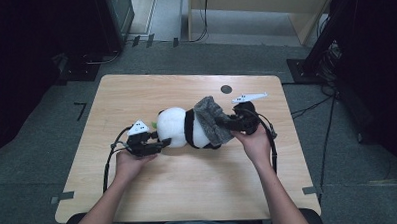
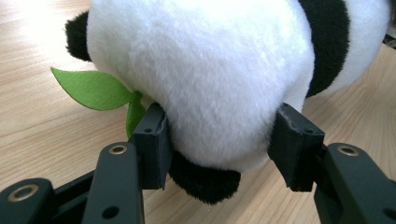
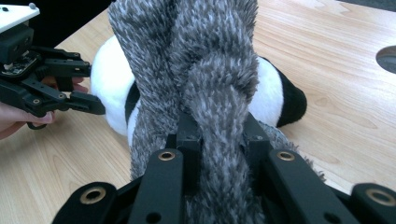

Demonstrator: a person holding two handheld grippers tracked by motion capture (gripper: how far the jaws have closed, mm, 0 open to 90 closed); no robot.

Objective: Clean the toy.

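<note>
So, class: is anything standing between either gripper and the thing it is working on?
Nothing visible does. The left gripper already clamps the toy panda by its white end, and the right gripper is shut on a fold of the grey knitted cloth draped over the panda's other end.

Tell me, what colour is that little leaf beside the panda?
Bright green; the leaf shows best in the left gripper view.

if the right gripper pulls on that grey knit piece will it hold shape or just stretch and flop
Probably floppy: the grey knit piece bunches into soft folds where the right gripper pinches it. It likely stretches rather than slides, since its fuzzy yarn drapes over the plush panda. The panda seems light and squashy; its fur dents between the left gripper fingers, so it may drag along.
</note>
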